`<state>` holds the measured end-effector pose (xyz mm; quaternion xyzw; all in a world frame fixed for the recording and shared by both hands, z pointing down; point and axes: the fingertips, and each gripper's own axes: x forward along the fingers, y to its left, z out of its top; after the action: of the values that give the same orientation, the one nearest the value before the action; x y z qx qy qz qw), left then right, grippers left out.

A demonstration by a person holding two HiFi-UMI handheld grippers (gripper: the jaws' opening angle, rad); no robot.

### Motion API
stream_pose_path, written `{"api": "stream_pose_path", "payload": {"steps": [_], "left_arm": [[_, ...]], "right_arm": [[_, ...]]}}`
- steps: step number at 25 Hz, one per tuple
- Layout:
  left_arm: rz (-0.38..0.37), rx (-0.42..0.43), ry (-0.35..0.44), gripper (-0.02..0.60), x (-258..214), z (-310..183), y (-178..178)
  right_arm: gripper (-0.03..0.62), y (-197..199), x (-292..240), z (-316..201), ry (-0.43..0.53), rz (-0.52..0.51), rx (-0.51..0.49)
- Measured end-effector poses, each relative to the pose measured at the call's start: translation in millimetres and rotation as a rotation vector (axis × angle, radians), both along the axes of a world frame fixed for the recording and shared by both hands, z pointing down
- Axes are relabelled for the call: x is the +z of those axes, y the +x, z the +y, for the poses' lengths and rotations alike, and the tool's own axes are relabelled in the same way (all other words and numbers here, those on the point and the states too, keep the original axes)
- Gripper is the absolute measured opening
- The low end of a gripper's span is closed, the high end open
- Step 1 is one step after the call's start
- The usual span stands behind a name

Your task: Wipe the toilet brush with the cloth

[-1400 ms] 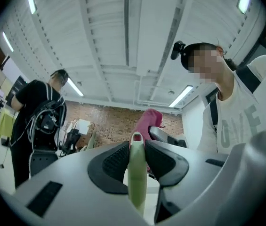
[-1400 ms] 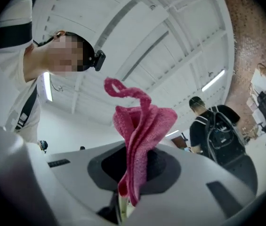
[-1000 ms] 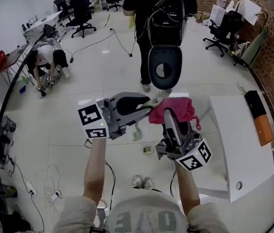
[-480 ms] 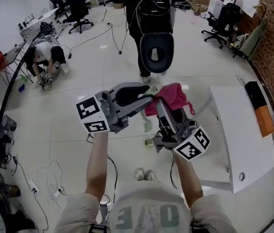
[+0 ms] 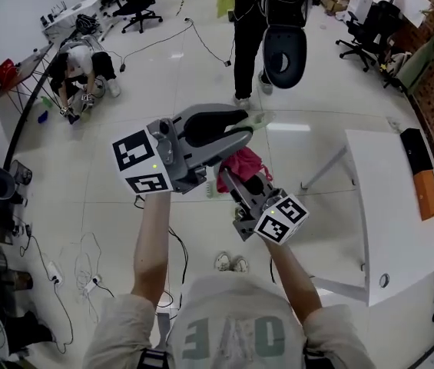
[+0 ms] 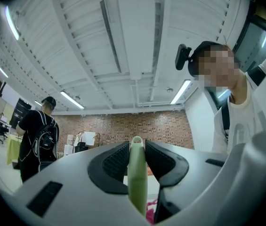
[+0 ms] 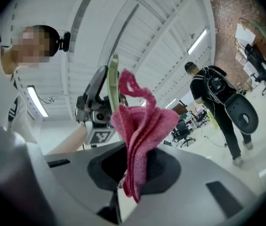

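Note:
My left gripper [image 5: 241, 126] is shut on the pale green handle of the toilet brush [image 6: 137, 173], which stands between its jaws in the left gripper view. In the head view the handle's end [image 5: 257, 118] pokes out past the jaws, and the shaft runs down under the gripper. The pink cloth [image 5: 240, 164] is bunched just below the left gripper, pinched in my right gripper [image 5: 237, 180]. In the right gripper view the cloth [image 7: 142, 131] fills the jaws, with the green handle [image 7: 111, 81] right behind it. Whether the cloth touches the brush is hidden.
A white table [image 5: 389, 206] stands at the right. A person with a backpack [image 5: 266, 6] stands ahead holding a dark round seat. Another person [image 5: 78, 60] crouches at the far left. Cables and a power strip [image 5: 86, 283] lie on the floor, with office chairs [image 5: 136, 6] behind.
My right gripper has dropped with the pink cloth, from beside the left gripper's jaws to below them and nearer me. The left gripper with the brush has risen slightly.

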<state>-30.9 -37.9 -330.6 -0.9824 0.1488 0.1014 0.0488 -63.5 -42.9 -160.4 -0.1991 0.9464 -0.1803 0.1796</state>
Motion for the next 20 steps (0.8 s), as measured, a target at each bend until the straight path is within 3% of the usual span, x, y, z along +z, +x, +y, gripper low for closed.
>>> {"api": "stream_pose_path", "payload": {"steps": [7,11,13,17,20], "left_arm": [[-0.001,-0.074,-0.008,0.114,-11,-13,-26],[-0.035,-0.197,-0.031,0.112,13,-35,-31],[-0.025,-0.226,-0.032,0.110,16,-40,-29],[0.030,-0.236,-0.048,0.110,12,-45,-25],[0.090,-0.225,-0.067,0.110,8,-44,-23]], "right_arm": [[0.031,-11,30,-17,-0.029,0.117,0.033],[0.031,3,10,4,0.130,0.185,0.102],[0.031,0,17,16,0.181,0.265,0.105],[0.032,-10,58,6,0.184,0.492,0.163],[0.031,-13,64,-7,0.196,0.583,0.226]]}}
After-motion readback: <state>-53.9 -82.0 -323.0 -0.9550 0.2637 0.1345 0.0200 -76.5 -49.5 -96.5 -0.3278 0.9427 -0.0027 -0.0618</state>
